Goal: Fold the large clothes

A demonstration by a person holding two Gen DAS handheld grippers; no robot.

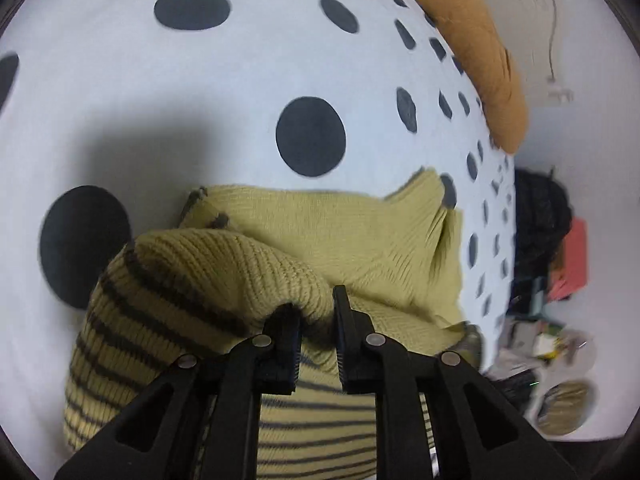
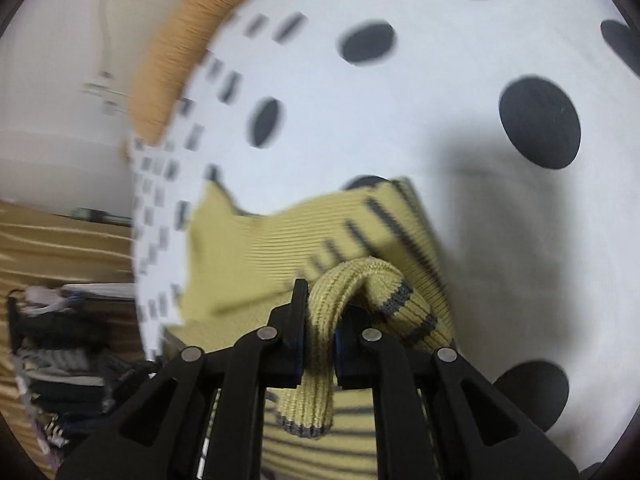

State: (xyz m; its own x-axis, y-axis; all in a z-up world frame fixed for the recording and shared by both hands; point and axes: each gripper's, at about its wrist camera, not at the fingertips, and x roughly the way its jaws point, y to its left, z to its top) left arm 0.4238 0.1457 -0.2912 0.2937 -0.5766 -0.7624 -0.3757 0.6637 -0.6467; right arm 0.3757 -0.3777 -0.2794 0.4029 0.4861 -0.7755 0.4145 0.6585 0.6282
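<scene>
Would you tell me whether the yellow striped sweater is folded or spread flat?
Partly folded: the sweater is doubled over itself, and both grippers pinch bunched knit.

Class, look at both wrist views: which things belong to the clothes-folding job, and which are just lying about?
Part of the job:
yellow striped sweater
left gripper, shut on the knit
right gripper, shut on the knit
polka-dot sheet, the folding surface

Lying about:
orange pillow
stack of folded clothes
floor clutter
</scene>
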